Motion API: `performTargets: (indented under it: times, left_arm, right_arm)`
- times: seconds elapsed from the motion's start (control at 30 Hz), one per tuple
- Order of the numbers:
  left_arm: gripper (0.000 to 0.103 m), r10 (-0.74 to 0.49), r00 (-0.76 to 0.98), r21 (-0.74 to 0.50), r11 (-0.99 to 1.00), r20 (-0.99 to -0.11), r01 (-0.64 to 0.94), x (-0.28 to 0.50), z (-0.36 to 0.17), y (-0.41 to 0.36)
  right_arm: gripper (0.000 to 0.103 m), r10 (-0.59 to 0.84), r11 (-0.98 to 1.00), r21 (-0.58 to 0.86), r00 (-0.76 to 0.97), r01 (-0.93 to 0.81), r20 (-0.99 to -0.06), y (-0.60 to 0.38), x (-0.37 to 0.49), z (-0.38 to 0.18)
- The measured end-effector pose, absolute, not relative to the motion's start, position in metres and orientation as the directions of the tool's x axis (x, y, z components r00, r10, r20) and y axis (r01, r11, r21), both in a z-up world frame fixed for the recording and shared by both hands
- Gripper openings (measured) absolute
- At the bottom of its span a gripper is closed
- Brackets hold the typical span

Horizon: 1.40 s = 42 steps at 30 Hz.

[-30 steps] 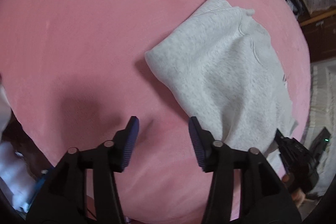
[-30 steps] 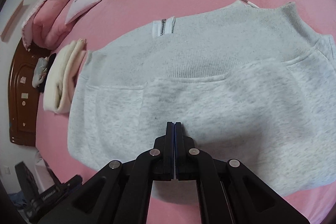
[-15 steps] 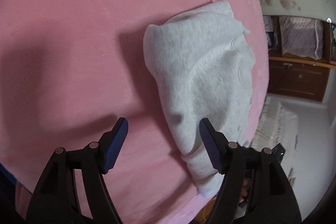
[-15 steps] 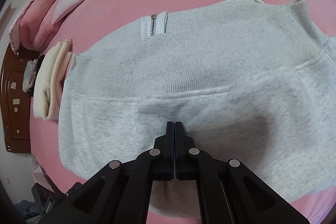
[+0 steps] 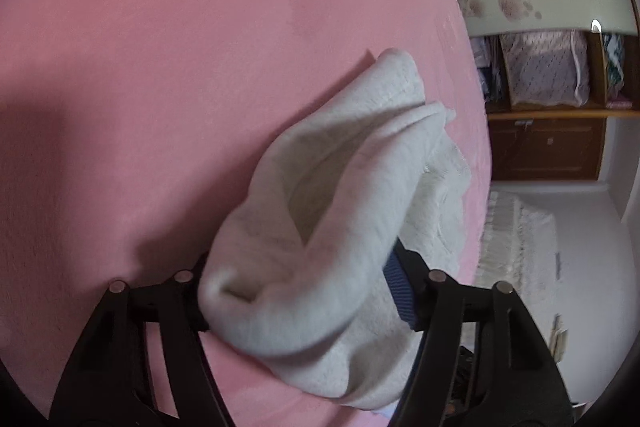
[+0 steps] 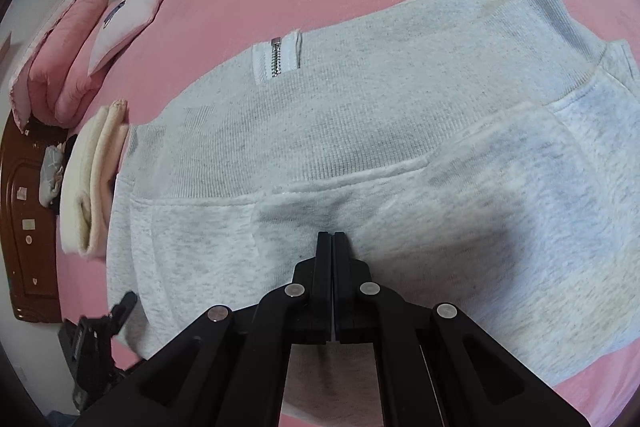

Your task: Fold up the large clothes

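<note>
Left tool (image 5: 304, 291), closing, straddles grey sweatshirt (image 5: 352, 195) (right tool (image 6: 332, 243) pressed together).

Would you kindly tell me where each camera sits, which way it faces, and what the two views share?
Left wrist: on the left gripper, looking steeply down at the pink bed; its jaws, just closing, straddle a bunched end of the grey sweatshirt.
Right wrist: on the right gripper, facing almost straight down; its shut fingers meet the sweatshirt's flat body, below the zipper.
Shared: sweatshirt, bed, folded cream garment.
</note>
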<state>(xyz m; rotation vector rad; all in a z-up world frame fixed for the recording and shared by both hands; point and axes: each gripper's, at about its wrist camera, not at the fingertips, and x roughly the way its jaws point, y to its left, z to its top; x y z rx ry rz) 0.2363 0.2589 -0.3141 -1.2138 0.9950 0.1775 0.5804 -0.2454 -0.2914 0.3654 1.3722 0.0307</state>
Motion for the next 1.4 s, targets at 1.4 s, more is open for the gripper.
performTargets:
  times: [1.4]
  left_arm:
    - [0.020, -0.392, 0.674, -0.234, 0.919, -0.627, 0.317, 0.192, -0.003, -0.256]
  right_arm:
    - [0.000, 0.635, 0.744, 0.651, 0.142, 0.151, -0.759, -0.405, 0.575, -0.313]
